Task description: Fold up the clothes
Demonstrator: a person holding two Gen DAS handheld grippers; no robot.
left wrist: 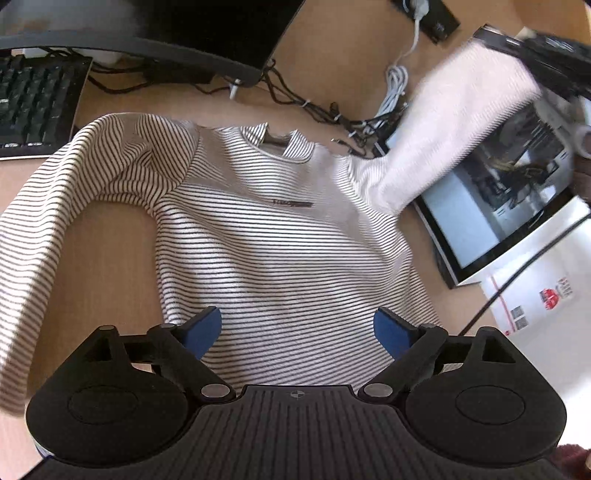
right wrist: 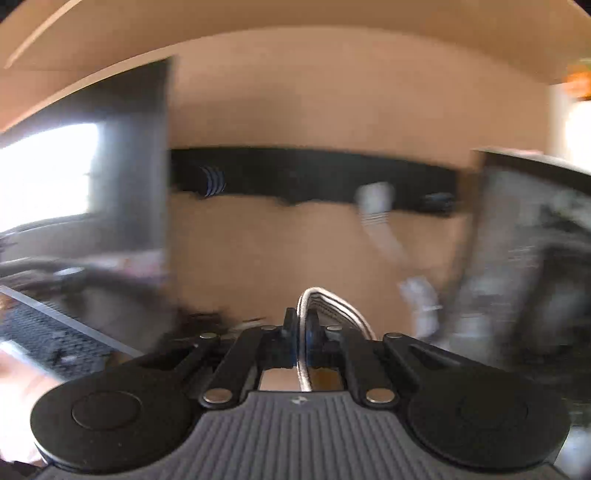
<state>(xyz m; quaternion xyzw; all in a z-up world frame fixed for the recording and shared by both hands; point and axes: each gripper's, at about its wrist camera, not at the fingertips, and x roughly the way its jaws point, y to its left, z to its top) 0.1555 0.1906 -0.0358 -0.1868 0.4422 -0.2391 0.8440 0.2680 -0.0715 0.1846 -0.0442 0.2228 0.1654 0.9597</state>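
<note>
Striped long-sleeve shirt (left wrist: pixel 280 236) spread front-up on the wooden desk (left wrist: pixel 107 258), collar toward the curved monitor (left wrist: pixel 207 33), hem toward the camera. Near the keyboard (left wrist: pixel 33 107), one sleeve (left wrist: pixel 74 192) bent down along the shirt's side, flat on the desk. On the far side of the shirt from the keyboard, the other sleeve (left wrist: pixel 454 122) lifted clear of the desk and blurred, above the tablet screen (left wrist: pixel 509 199).

Left gripper (left wrist: pixel 297 325) released, blue pads spread wide, hovering over the hem, touching no cloth as far as can be seen. Right gripper (right wrist: pixel 303 328) clenched on the striped cuff (right wrist: pixel 332 302), cloth pinched between the closed pads; surroundings in that view too smeared to read.

Step in hand, judging by the raised sleeve: either carrying it across the shirt's chest for a sleeve fold, or drawing it outward to straighten the shirt. Cannot tell which from this alone.

Either way, next move calls for a firm pinch on the cuff, no drag on the shirt body, and clearance from the cables (left wrist: pixel 317 107) beyond the collar.
</note>
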